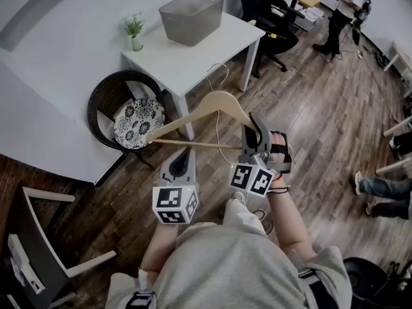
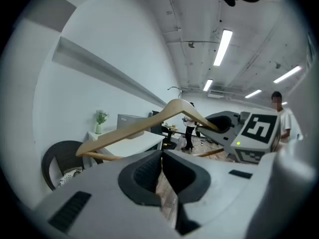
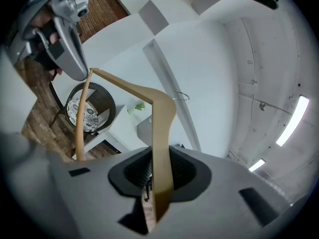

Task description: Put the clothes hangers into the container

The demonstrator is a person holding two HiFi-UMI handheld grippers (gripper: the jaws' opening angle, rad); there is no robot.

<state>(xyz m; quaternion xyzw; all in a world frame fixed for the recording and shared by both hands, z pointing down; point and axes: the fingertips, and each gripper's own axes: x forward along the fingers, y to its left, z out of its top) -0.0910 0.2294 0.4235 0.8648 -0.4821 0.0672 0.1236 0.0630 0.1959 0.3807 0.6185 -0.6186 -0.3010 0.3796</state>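
Worktop point(image 1: 193, 60) in white against the pale wall. Just left of it, dark wicker chair point(image 1: 106, 102) with patterned cushion. On the worktop's far end, grey container point(image 1: 191, 18), open-topped. Held in mid-air short of the worktop and well apart from the container: wooden clothes hanger point(image 1: 206, 111), wire hook pointing toward the worktop. Right tongs point(image 1: 253, 129) clamped on the hanger's right end. Left tongs point(image 1: 185, 154) clenched on nothing, tips near the hanger's bottom bar. At the worktop's left corner, small potted plant point(image 1: 133, 31).
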